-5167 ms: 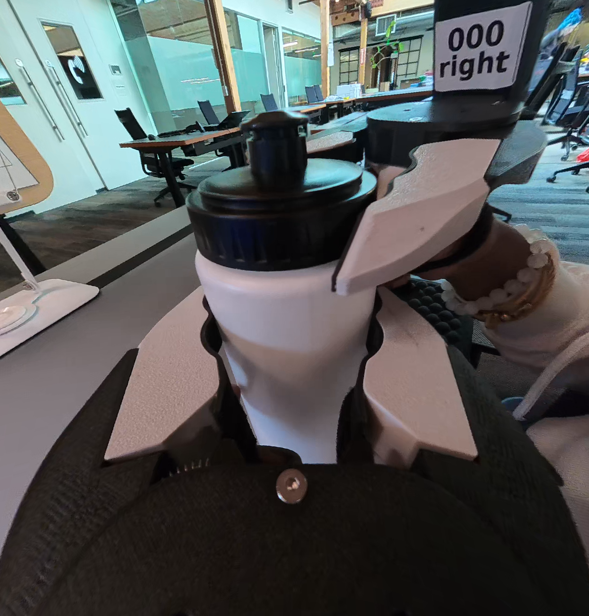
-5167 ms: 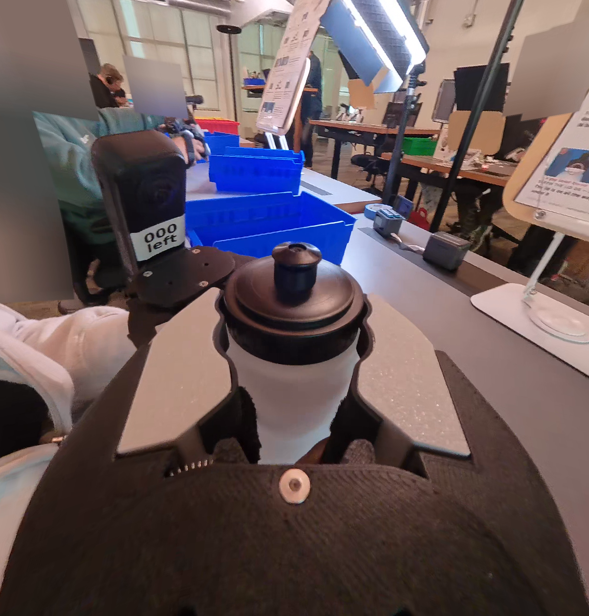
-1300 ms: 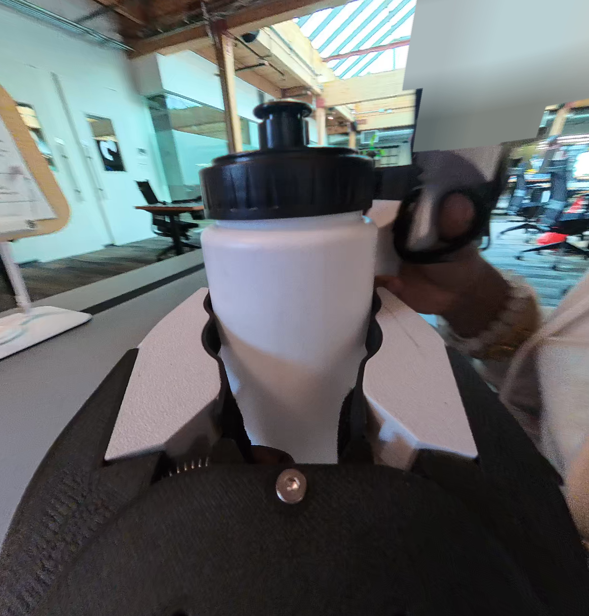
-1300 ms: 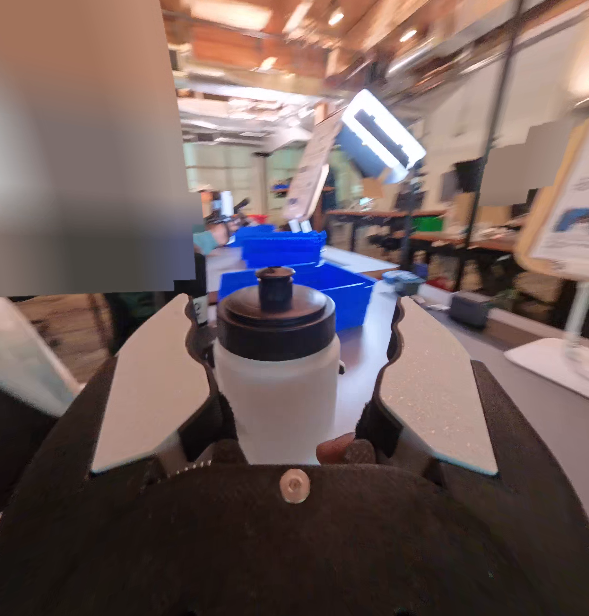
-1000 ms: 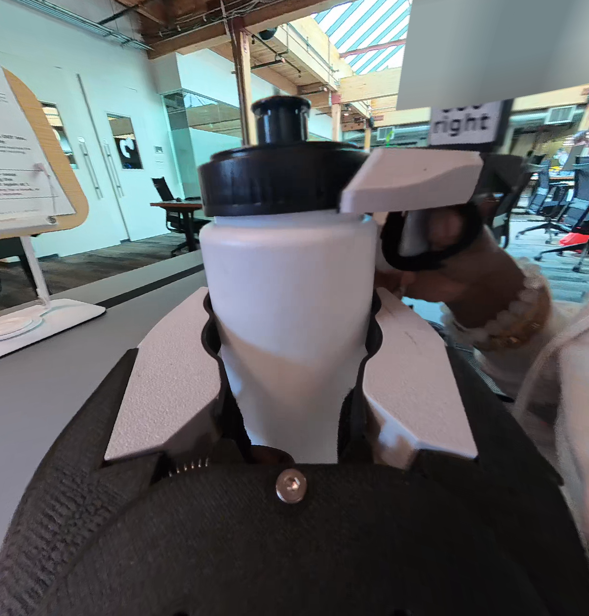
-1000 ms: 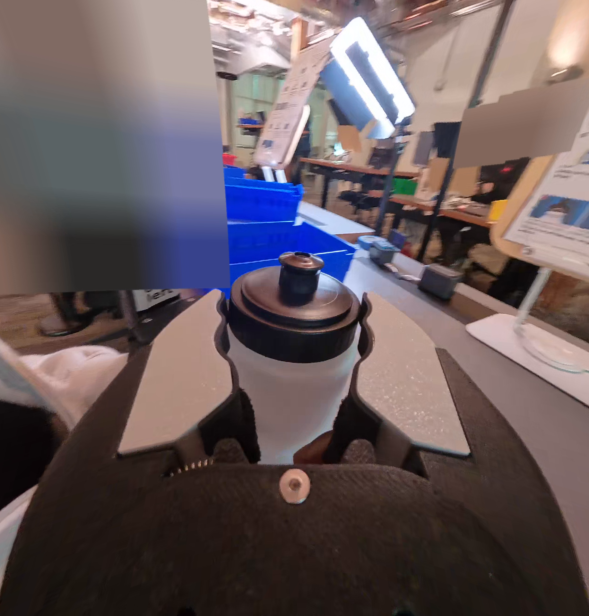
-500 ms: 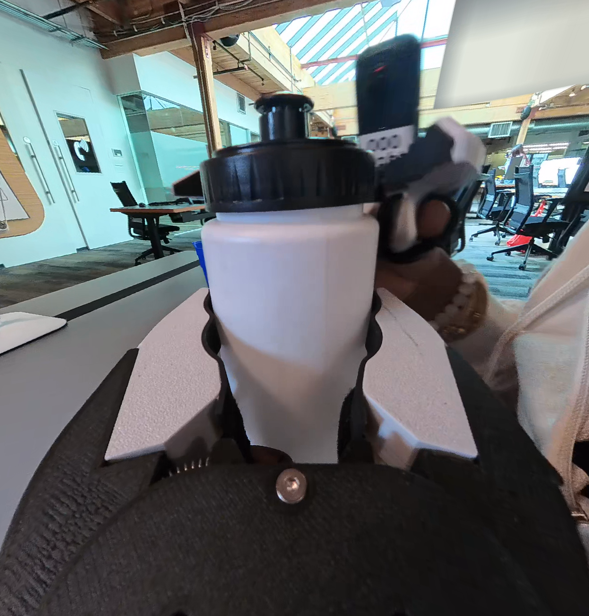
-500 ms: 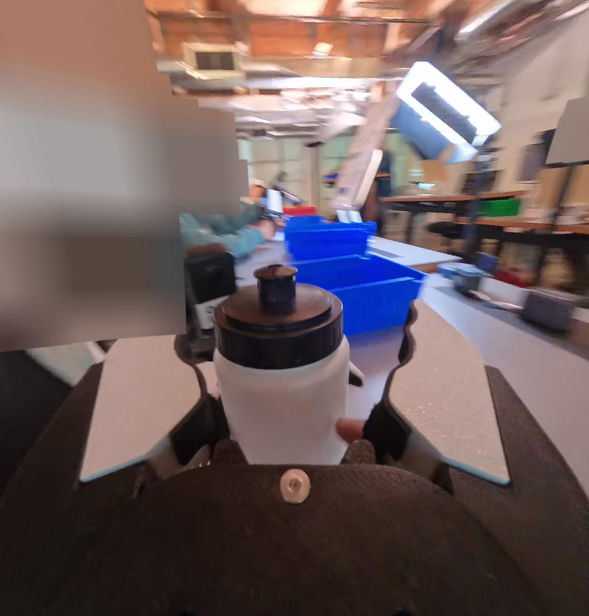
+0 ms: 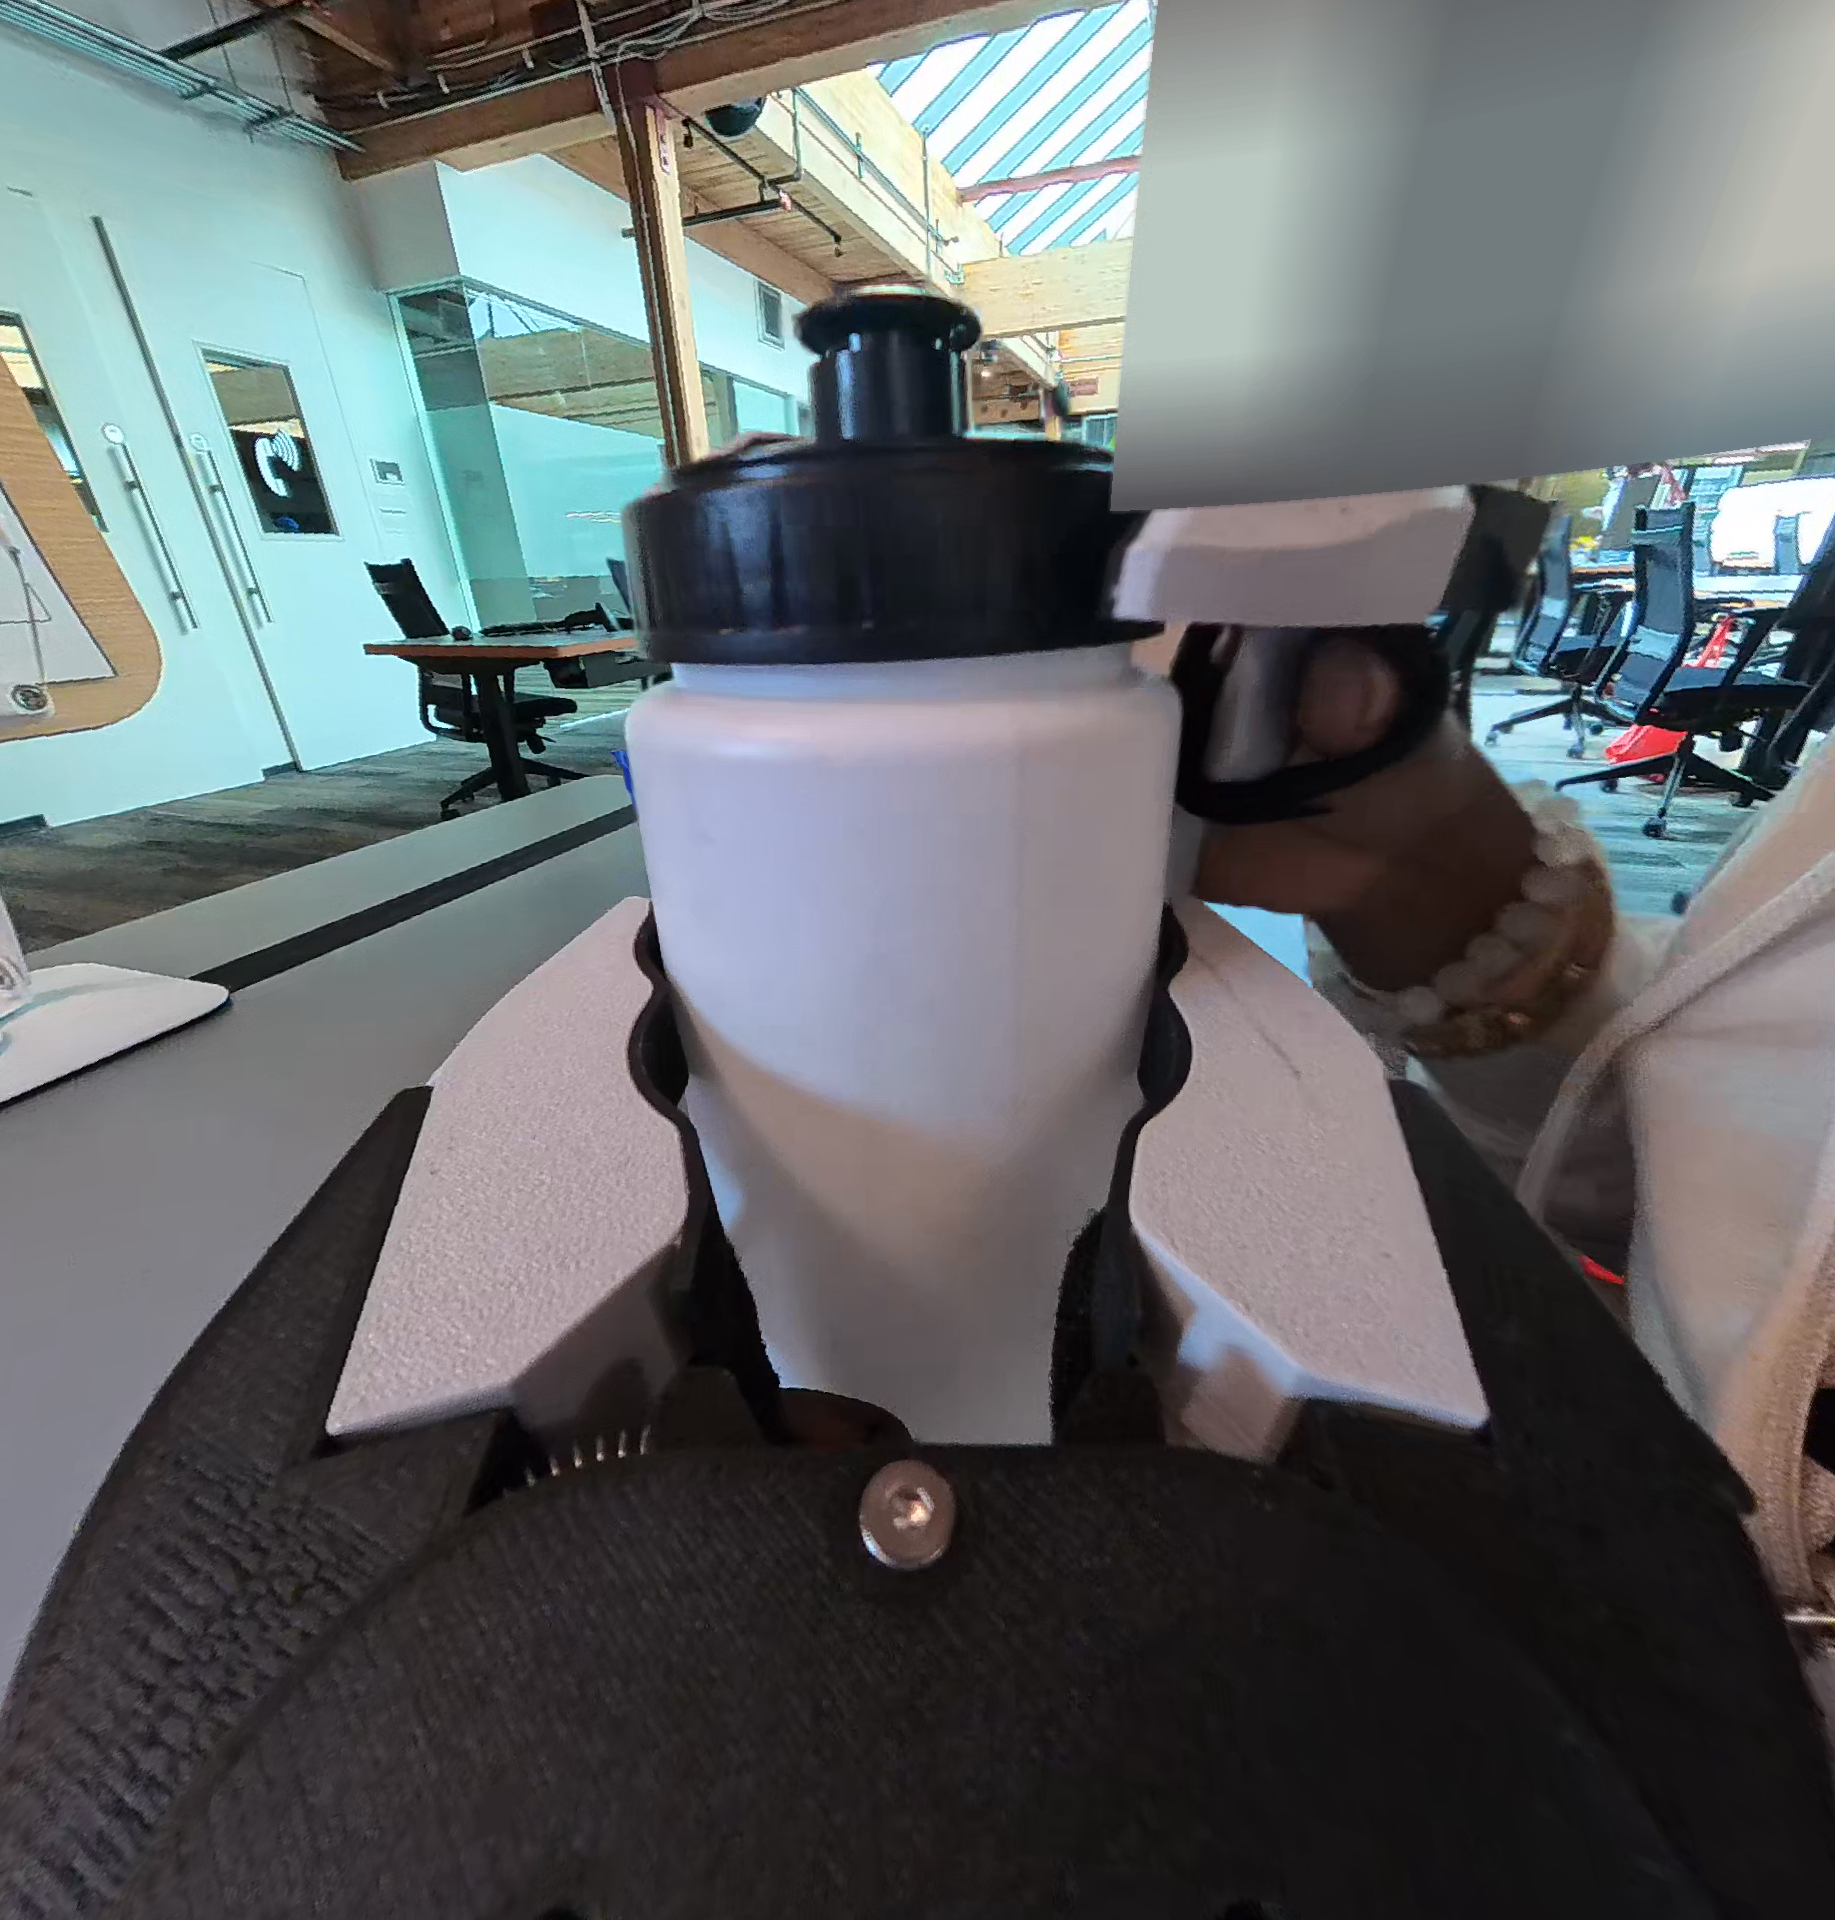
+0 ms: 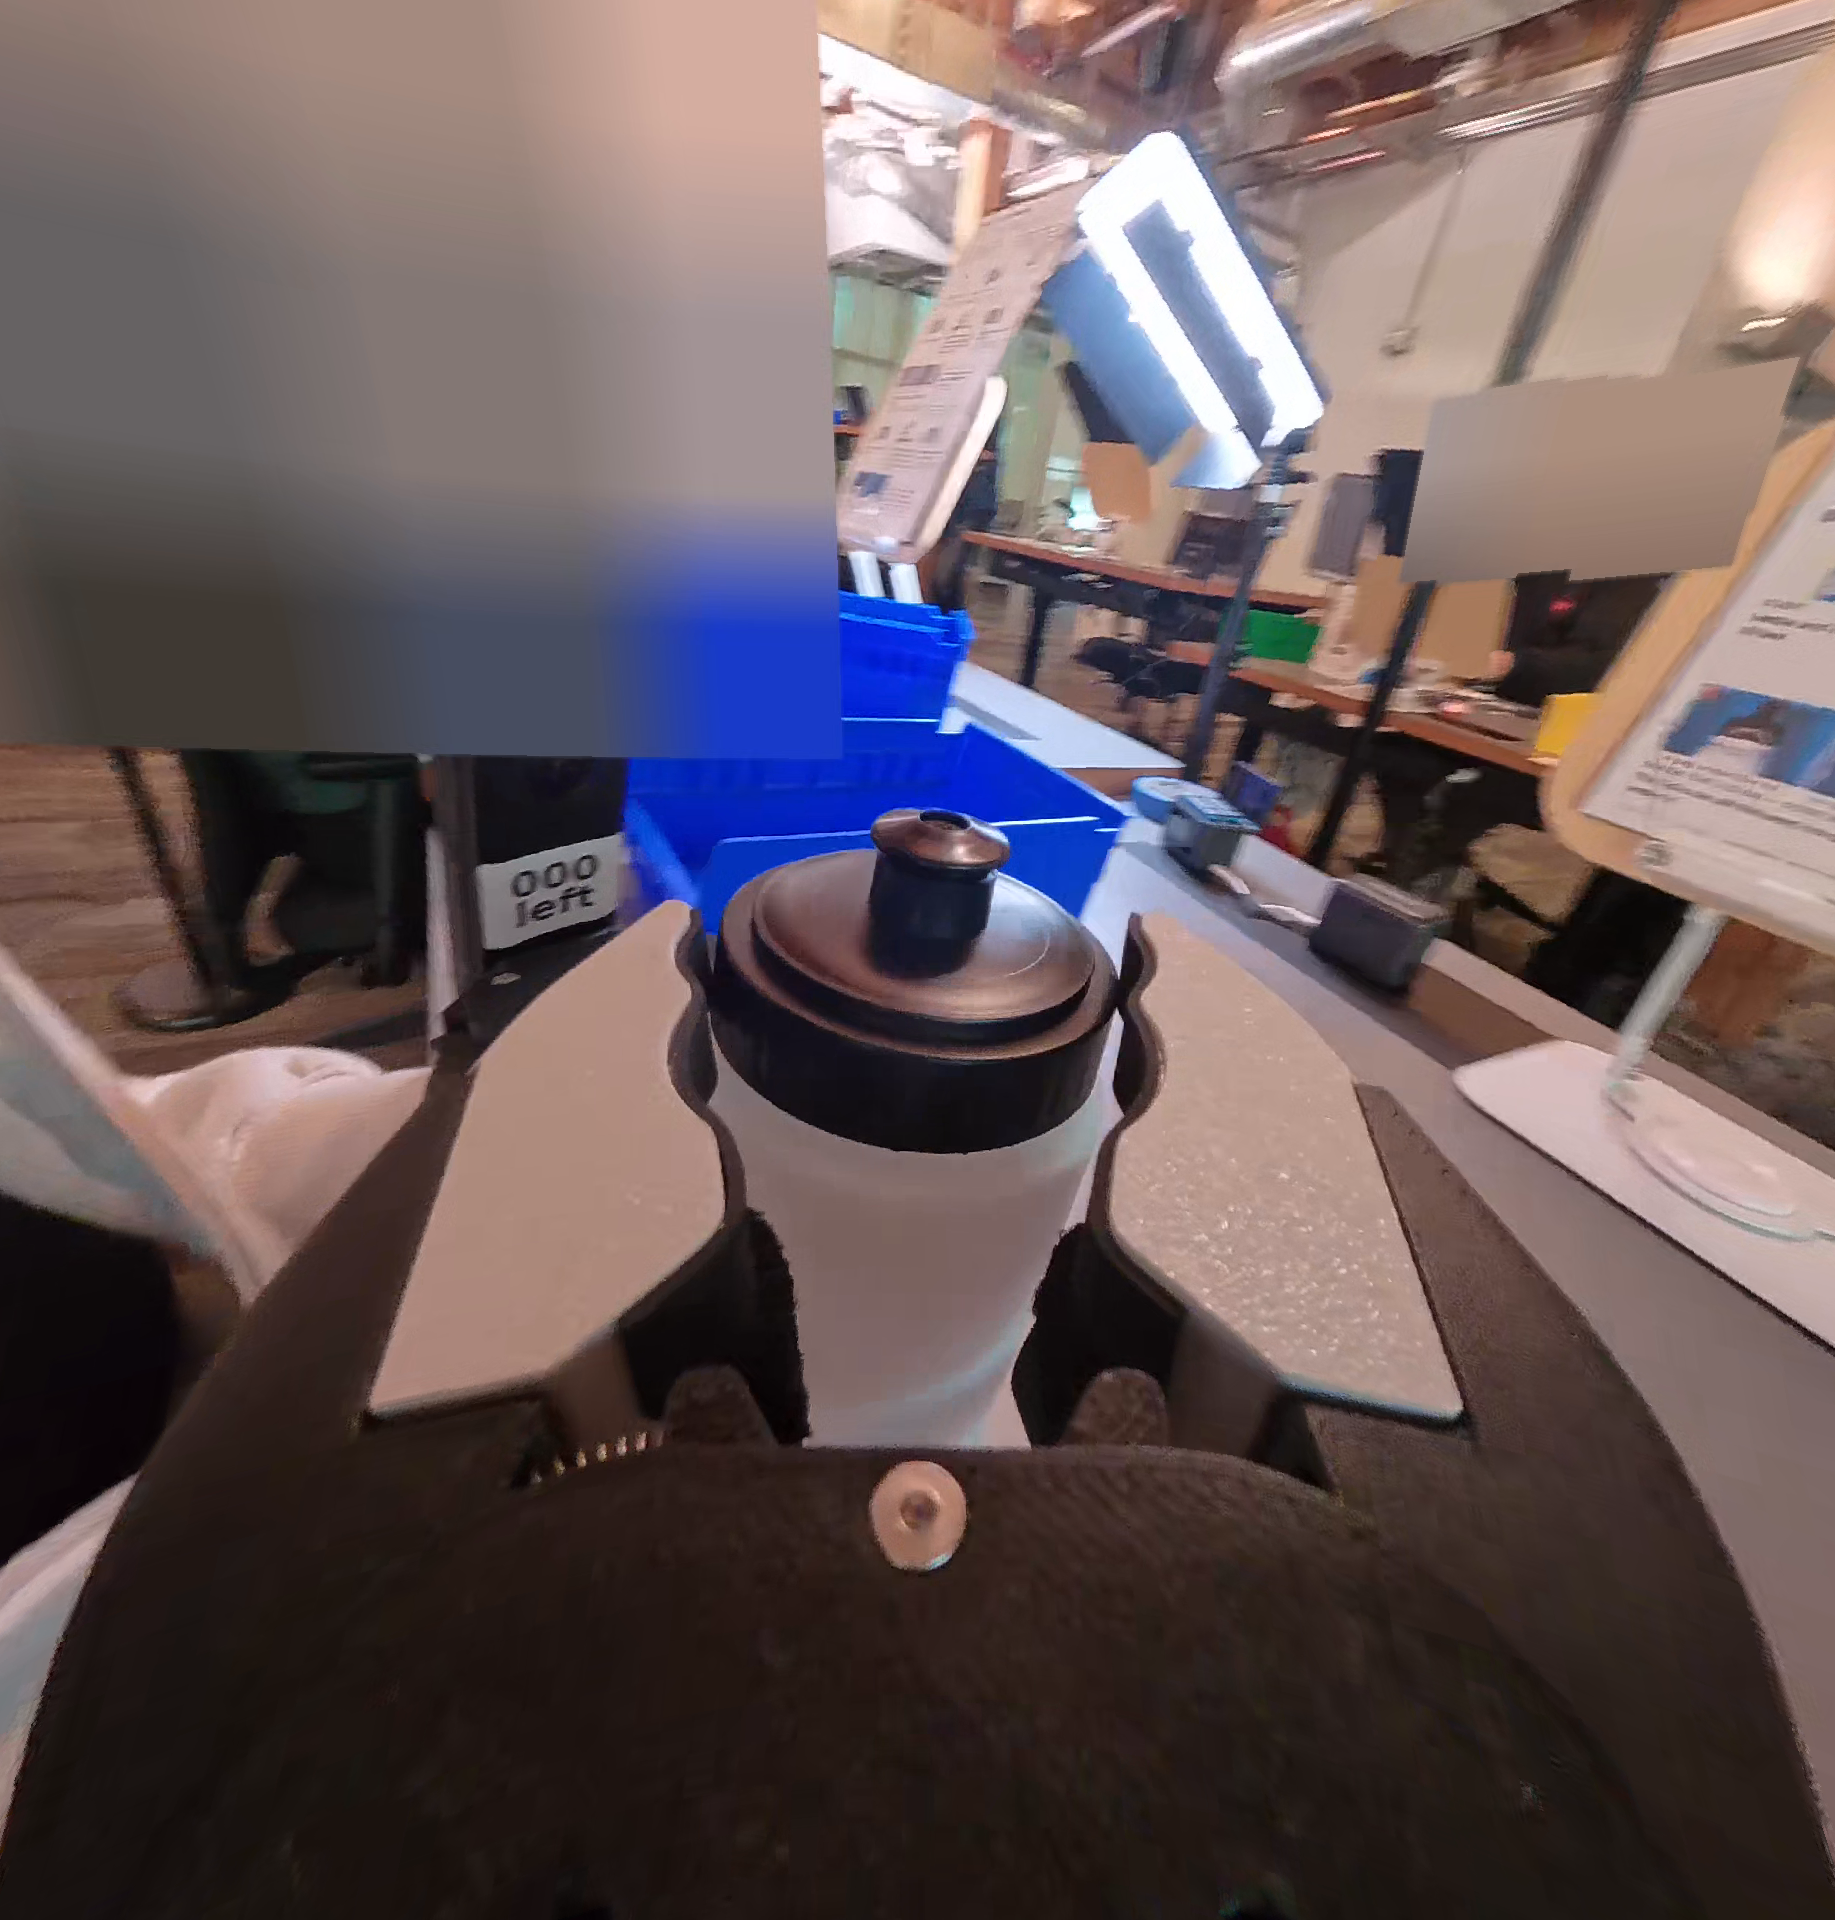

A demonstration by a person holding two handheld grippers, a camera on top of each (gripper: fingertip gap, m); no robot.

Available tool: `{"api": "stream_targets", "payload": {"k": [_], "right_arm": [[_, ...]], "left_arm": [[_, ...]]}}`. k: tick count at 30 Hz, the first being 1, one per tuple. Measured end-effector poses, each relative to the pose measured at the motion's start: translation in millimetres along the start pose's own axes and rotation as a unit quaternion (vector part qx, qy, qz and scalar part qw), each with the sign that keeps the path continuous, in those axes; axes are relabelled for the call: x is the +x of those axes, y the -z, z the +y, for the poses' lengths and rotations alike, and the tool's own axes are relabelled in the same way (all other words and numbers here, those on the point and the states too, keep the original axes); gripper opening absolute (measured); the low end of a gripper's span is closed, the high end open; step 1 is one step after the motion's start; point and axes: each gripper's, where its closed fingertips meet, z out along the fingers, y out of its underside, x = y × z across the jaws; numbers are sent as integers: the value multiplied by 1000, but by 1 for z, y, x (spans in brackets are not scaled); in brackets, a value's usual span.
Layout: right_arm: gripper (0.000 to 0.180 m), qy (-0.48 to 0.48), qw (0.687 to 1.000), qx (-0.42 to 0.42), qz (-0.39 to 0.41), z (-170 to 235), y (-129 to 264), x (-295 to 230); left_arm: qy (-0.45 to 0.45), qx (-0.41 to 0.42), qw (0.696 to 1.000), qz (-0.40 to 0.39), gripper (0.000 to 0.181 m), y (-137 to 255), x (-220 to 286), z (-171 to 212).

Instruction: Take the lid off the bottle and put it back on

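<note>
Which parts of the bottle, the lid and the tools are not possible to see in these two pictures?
- Bottle base: both views, hidden behind each tool's black body.
- Lid thread: both views, covered by the lid's skirt, so how far it is screwed on is unknown.
- Right tool upper body: left wrist view, covered by a grey patch.
- Left tool: right wrist view, mostly behind the right tool's finger and a blur patch.
</note>
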Motion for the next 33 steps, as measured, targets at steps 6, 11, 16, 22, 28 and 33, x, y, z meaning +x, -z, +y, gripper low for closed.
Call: {"api": "stream_targets", "payload": {"k": [6,11,16,22,28,33], "right_arm": [[74,-47,967,4,-252,-3,5,-9],[92,-80,962,37,-257,-12,3,-6],[83,-25,983,35,-179,-1,5,-7],[88,-24,988,-3,-155,5,-1,-4],[90,-27,994,-9,-105,6,0,-3],[84,-35,995,-7,-94,0,2,1]], "left_arm": [[6,-1,1000,18,87,0,2,0],[11,-1,1000,13,87,0,-1,0],[10,-28,999,12,87,-1,-1,2],[10,-35,999,-33,87,-3,-8,2],[20,-40,999,-26,87,-2,-8,2],[7,-49,999,-17,87,-4,-2,4]]}}
